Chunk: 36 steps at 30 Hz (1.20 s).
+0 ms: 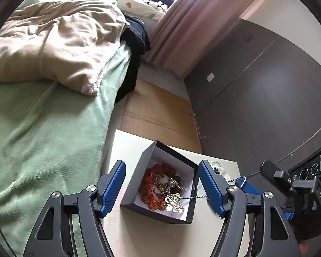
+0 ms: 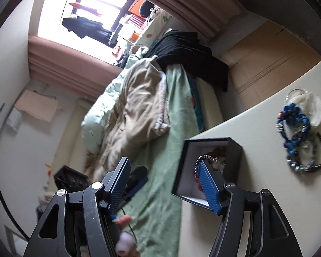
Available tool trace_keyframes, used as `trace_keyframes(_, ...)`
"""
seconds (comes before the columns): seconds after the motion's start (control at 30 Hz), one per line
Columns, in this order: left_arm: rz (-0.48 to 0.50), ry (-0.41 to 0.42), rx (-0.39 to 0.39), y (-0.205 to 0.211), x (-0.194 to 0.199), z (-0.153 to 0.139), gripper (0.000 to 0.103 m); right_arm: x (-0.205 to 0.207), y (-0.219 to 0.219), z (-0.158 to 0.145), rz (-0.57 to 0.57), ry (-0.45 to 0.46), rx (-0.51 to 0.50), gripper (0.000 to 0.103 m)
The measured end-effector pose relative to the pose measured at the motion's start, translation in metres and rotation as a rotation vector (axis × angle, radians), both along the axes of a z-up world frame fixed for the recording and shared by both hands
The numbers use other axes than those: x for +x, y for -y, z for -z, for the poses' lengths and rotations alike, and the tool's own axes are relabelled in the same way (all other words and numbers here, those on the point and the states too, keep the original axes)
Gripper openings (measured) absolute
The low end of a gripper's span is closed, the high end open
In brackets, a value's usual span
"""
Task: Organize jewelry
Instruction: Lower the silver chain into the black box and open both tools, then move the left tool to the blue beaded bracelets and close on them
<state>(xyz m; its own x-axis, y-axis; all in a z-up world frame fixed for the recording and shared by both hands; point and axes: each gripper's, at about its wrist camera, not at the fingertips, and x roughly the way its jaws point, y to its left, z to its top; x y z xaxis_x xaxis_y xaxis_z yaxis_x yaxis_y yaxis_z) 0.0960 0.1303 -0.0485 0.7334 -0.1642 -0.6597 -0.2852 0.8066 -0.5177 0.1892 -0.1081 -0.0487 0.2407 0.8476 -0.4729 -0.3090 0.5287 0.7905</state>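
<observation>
A black box with a white lining [image 1: 152, 162] stands on the cream table [image 1: 139, 235]. It holds red cord, brown beads and gold charms [image 1: 162, 190]. My left gripper [image 1: 161, 185] is open, its fingers on either side of the box. A silver ball chain [image 1: 194, 197] runs from the box over its right wall and is looped over one finger of my right gripper [image 2: 163, 181], which is open. The box also shows in the right wrist view [image 2: 235, 150]. Blue bead bracelets [image 2: 293, 126] and dark bracelets [image 2: 308, 165] lie on the table to the right.
A bed with a green sheet [image 1: 42, 128] and a beige quilt [image 1: 60, 42] borders the table on the left. A dark wardrobe [image 1: 267, 85] stands on the right. A white pouch [image 2: 312, 107] lies by the blue beads. Cardboard [image 1: 156, 111] lies on the floor.
</observation>
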Motion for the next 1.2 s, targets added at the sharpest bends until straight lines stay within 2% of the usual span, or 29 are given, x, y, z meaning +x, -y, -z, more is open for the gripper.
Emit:
trace_keyframes(0.13,0.007,0.005,-0.006,0.005,0.002,0.000,0.071,0.000,0.003,-0.004,-0.025,0.006,0.065,0.065)
trace_keyframes(0.27,-0.017,0.015,-0.006,0.001,-0.001,-0.002,0.071,-0.001,-0.009,0.000,-0.113,-0.064,0.230,0.065)
trace_keyframes(0.3,-0.025,0.012,-0.004,-0.001,-0.001,-0.002,0.071,-0.001,-0.013,0.002,-0.119,-0.080,0.234,0.065)
trace_keyframes(0.33,-0.030,0.009,-0.004,-0.003,-0.001,-0.002,0.071,-0.002,-0.017,0.004,-0.118,-0.091,0.214,0.066)
trace_keyframes(0.43,-0.046,-0.003,-0.006,-0.008,-0.002,0.001,0.071,-0.001,-0.025,0.013,-0.091,-0.094,0.108,0.084)
trace_keyframes(0.57,-0.053,-0.012,-0.004,-0.012,-0.002,0.002,0.071,0.006,-0.030,0.048,-0.081,-0.204,0.060,0.084)
trace_keyframes(0.7,-0.042,-0.014,0.000,-0.010,-0.002,0.003,0.071,0.010,-0.030,0.065,-0.083,-0.249,0.026,0.084)
trace_keyframes(0.9,-0.048,-0.019,-0.003,-0.012,-0.002,0.004,0.071,0.009,-0.019,0.067,-0.061,-0.232,-0.052,0.084)
trace_keyframes(1.2,0.002,-0.017,0.025,0.008,0.006,0.003,0.071,0.015,0.040,0.048,0.061,-0.162,-0.135,0.084)
